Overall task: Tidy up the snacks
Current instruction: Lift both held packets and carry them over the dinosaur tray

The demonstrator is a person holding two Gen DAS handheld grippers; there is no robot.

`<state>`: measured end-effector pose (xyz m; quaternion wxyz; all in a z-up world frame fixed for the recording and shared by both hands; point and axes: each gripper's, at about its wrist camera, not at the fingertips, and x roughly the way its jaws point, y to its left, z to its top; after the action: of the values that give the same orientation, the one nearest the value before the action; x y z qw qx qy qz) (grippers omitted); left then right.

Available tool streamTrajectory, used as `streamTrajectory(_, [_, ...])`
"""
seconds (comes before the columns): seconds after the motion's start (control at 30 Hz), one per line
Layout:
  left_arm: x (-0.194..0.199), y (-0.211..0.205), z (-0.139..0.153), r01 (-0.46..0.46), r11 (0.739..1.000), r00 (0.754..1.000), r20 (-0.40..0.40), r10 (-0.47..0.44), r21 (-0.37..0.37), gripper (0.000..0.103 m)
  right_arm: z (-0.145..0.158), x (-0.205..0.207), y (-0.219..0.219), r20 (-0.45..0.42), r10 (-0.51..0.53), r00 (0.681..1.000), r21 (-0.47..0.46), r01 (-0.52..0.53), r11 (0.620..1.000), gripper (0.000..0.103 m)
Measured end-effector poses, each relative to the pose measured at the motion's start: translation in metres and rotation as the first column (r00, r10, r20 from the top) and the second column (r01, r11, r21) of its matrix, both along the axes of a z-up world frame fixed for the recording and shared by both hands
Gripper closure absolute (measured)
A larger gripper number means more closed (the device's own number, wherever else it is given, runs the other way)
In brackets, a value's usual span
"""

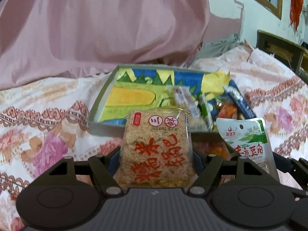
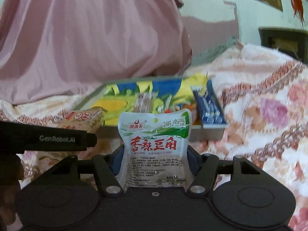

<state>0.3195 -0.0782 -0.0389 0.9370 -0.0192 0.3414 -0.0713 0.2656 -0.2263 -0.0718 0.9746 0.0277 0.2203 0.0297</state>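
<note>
We hold two snack packets up in front of one shallow box point(image 1: 102, 104), whose printed floor shows corn and blue sky. Our left gripper point(image 1: 156, 159) is clamped on a clear-wrapped rice cracker bar point(image 1: 156, 146) with red lettering; the bar stands upright, its long axis running from the jaws up toward the box's near wall. Our right gripper point(image 2: 156, 159) is closed around a white-and-green spicy bean pouch point(image 2: 155, 146), also upright, its sealed top edge pointing at the box. In the right wrist view the cracker bar point(image 2: 86, 120) sits just left of the pouch, both short of the box's point(image 2: 209, 132) near wall. Inside the box, toward its right side, lies a loose cluster of small wrapped snacks point(image 1: 204, 107), too blurred to count, and one dark blue packet point(image 2: 208, 105) against the right wall. The box rests on a floral pink bedspread point(image 1: 48, 127); behind it hangs pink fabric point(image 1: 100, 25).
</note>
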Motion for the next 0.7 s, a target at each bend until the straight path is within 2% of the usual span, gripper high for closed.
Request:
streamTrajectory(0.17, [0.016,-0.009,0.014,-0.033,0.999,0.998,0.06,0.033,-0.004,0.027,0.017,0.011,-0.013,0.111,-0.019,0.994,-0.016,0.021,1.0,0.037])
streamTrajectory(0.3, [0.041,-0.013,0.018,-0.09,0.995,0.992,0.081,0.092,-0.032,0.027,0.034,0.034,-0.03,0.191,-0.057,0.98,0.028,0.053,0.998,0.037])
streamTrajectory(0.5, [0.083,-0.021,0.017,-0.143,0.989,0.982,0.118,0.148,-0.045,0.027,0.036,0.08,-0.051,0.231,-0.095,0.968,0.114,0.07,0.991,0.037])
streamTrajectory(0.7, [0.116,-0.027,0.003,-0.155,0.988,0.98,0.123,0.157,-0.027,0.027,0.028,0.118,-0.06,0.256,-0.08,0.963,0.196,0.029,0.98,0.037])
